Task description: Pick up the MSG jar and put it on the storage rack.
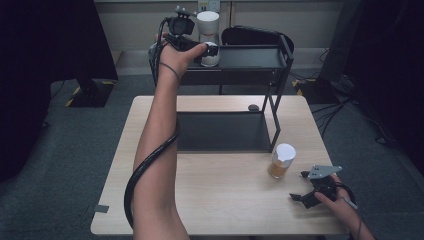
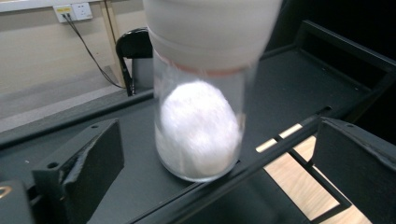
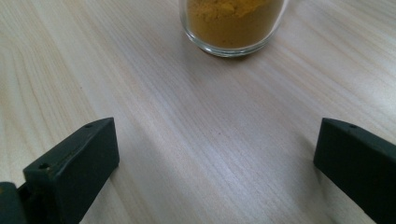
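- A black rack (image 1: 274,107) stands on the wooden table (image 1: 220,210).
- Up on the top shelf (image 1: 250,57) is a jar (image 1: 208,37) with a white lid.
- The left gripper (image 1: 212,50) is up there right by the jar, its arm stretched far out.
- A second jar (image 1: 282,161), full of orange powder, stands on the table by the rack's leg.
- The right gripper (image 1: 300,186) rests low near it, not touching.

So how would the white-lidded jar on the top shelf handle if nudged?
The jar looks like smooth clear glass, so probably slippery and breakable. It stands tall and narrow near the shelf's front rail, so it may tip. The left gripper brackets it, open.
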A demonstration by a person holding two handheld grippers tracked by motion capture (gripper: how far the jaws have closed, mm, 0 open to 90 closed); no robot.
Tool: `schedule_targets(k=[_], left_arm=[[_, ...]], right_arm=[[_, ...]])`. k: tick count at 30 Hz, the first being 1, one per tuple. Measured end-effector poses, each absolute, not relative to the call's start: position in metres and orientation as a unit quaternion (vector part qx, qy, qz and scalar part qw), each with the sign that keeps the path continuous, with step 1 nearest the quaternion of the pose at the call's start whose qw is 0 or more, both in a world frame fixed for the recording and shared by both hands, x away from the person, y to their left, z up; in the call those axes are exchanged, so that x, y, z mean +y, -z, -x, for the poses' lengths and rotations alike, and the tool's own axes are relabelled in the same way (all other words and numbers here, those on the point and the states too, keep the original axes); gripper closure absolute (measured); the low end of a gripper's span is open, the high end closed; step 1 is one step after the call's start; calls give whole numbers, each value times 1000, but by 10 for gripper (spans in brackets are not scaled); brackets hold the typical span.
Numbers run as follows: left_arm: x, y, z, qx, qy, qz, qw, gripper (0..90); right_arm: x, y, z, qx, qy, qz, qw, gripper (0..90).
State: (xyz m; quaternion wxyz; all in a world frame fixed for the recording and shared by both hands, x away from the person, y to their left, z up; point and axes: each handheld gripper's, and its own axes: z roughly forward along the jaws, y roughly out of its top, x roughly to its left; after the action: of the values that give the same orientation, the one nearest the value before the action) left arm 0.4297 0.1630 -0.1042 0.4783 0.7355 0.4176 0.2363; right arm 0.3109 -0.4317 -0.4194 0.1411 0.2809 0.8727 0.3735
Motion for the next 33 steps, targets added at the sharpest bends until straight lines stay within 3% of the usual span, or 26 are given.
schedule_targets(k=[33], left_arm=[[175, 182, -408, 404, -213, -745, 487, 12]], right_arm=[[-432, 419, -311, 873, -374, -281, 141, 0]])
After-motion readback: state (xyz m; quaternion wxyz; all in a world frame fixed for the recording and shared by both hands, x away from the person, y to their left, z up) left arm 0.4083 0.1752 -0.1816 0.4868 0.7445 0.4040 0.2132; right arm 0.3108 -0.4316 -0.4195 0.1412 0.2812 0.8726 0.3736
